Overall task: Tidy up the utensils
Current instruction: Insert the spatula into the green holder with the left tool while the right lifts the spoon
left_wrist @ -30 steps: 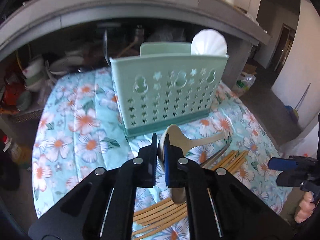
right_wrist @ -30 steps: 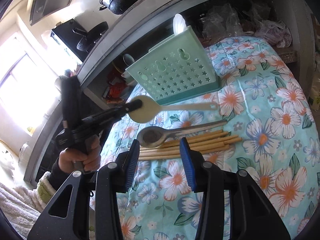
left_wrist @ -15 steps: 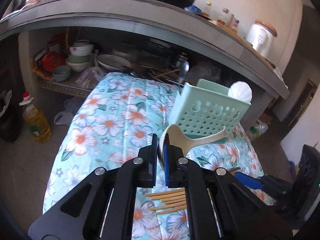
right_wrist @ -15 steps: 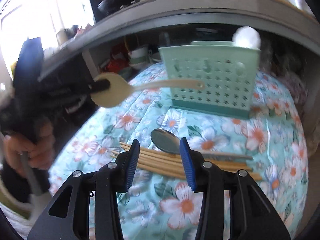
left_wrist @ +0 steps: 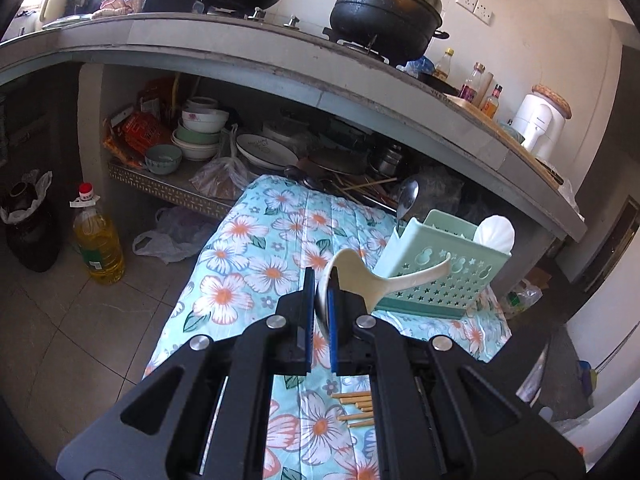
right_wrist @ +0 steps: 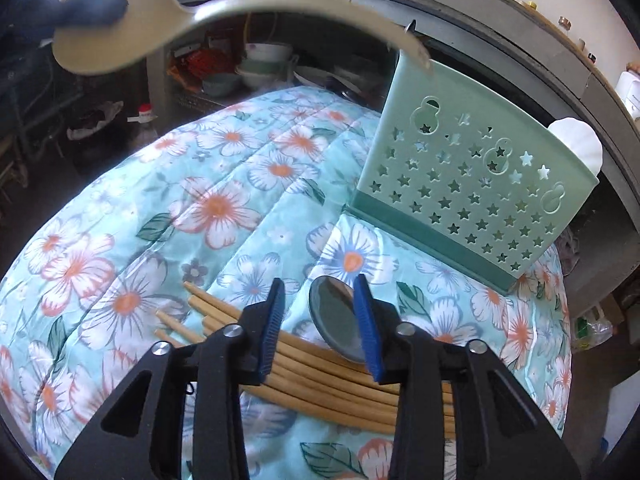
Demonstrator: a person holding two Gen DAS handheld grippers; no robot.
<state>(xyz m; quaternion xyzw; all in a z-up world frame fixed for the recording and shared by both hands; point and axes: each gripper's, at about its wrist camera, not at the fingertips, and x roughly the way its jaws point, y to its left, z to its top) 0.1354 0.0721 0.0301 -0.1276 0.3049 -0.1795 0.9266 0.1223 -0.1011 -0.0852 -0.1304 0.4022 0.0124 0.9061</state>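
Left gripper (left_wrist: 320,304) clamped on the bowl of a cream plastic spoon (left_wrist: 384,276), held clear above the flowered cloth (left_wrist: 256,256), handle reaching right toward the green star-punched caddy (left_wrist: 448,272). In the right wrist view, same spoon (right_wrist: 120,36) high across the top of the frame, handle tip just at the caddy's (right_wrist: 472,184) near upper corner; touching or only in front of it, hard to say, with that part blurred. Caddy standing upright on the cloth near the counter, with a white scalloped utensil (right_wrist: 576,144) sticking out of its right end and a metal spoon (left_wrist: 408,200) out of its left.

Right gripper (right_wrist: 320,312) tilted down over the cloth (right_wrist: 200,208), jaws partly apart and closing, blue pads either side of the bowl of a metal spoon (right_wrist: 336,320) lying on a bundle of wooden chopsticks (right_wrist: 304,364). Right pad at the bowl's edge, left pad still apart from it. Chopsticks flat on the cloth, side by side, well short of the caddy.
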